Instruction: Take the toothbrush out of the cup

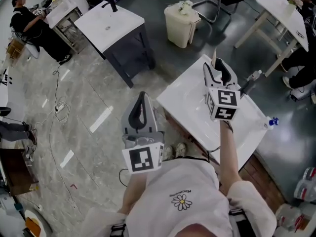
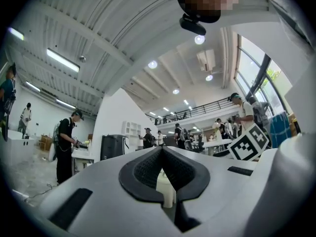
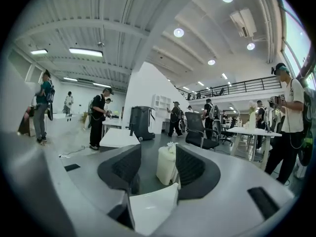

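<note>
The white counter (image 1: 185, 105) runs diagonally below the person, and a cream waste bin (image 1: 180, 23) stands on the floor beyond its far corner. The right tongs (image 1: 217, 67) hang over the counter's far edge, released, with only the distant bin showing in the wide gap between the jaws. The left tongs (image 1: 143, 97) are out over the floor left of the counter, clenched on nothing. What may be the toothbrush (image 1: 214, 54), a thin pale stick, shows just past the right tongs' tips, too small to be sure.
</note>
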### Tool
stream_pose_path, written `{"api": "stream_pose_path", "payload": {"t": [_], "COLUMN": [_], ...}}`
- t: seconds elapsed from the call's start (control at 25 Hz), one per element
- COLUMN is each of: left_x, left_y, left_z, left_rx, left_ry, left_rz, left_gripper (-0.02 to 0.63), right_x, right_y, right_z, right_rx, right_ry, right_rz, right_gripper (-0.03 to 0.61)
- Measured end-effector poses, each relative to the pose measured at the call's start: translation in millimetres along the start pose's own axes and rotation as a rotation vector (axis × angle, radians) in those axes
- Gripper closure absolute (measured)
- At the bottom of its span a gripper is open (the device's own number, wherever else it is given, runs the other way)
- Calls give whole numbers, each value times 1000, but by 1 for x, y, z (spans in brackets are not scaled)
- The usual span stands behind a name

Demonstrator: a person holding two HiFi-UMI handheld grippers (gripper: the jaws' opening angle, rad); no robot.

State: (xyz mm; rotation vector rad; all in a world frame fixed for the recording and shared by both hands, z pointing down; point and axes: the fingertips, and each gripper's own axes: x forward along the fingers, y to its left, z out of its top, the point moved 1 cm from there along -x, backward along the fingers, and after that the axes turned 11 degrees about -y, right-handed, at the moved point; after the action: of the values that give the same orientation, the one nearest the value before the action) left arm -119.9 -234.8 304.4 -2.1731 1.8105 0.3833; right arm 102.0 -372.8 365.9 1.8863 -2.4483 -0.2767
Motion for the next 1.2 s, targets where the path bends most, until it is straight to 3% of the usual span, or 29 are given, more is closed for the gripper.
{"api": "stream_pose_path", "payload": {"t": [0.16,0.56,1.2], "left_x": [3,3,3], "left_y": [2,9,18], "left_z": [0,-4,-15], "left_rx": [-34,32,69], "left_ry": [11,36,71], "left_rz": [30,52,78], "left_gripper": [598,598,598], "right_x": [25,67,77], "right_y": [-16,-54,-56], "right_z": [-29,-96,-156], "right_rx": [-8,-11,7], "right_ry": [64,191,380], "right_rz": [-47,-171,-220], "right_gripper": [374,377,485]}}
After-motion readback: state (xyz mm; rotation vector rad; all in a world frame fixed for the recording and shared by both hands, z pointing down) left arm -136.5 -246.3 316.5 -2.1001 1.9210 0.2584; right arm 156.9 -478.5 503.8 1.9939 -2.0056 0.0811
